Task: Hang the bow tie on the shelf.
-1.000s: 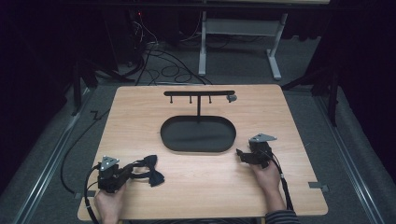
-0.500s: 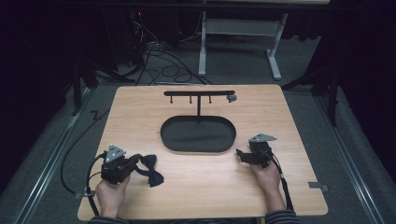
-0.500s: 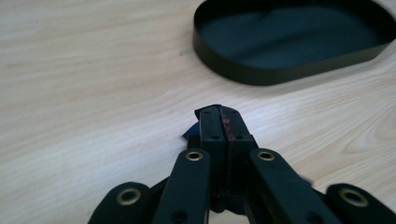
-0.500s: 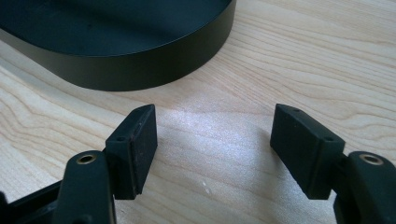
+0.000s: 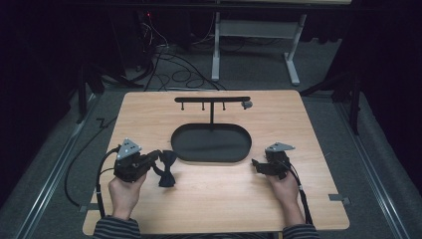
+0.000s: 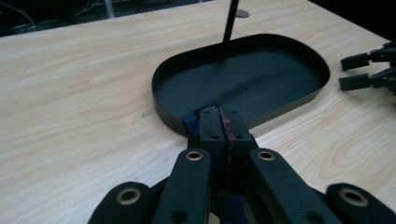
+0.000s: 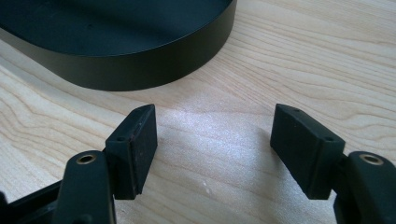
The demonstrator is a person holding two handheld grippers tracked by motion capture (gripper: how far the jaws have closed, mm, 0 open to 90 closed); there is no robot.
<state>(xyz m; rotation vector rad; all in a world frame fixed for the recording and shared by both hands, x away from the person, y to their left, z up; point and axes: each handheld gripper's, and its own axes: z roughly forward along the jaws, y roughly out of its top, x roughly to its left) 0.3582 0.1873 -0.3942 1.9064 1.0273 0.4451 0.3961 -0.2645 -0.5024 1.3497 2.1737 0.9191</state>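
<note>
The left claw (image 5: pixel 155 160) is clamped on a dark bow tie (image 5: pixel 167 168), which hangs just ahead of it, beside the black tray (image 5: pixel 211 155). The bow tie looks light, soft and floppy, so a pinch at its middle knot likely holds best. The right claw (image 5: pixel 257 165) sits open and empty on the worktop (image 5: pixel 219 199).

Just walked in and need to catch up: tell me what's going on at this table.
A person works with a gripper in each hand at a wooden table. The left gripper is shut on a dark bow tie, holding it beside the left end of an oval black tray with a T-shaped hanger stand. The right gripper rests open near the tray's right end, holding nothing.
</note>
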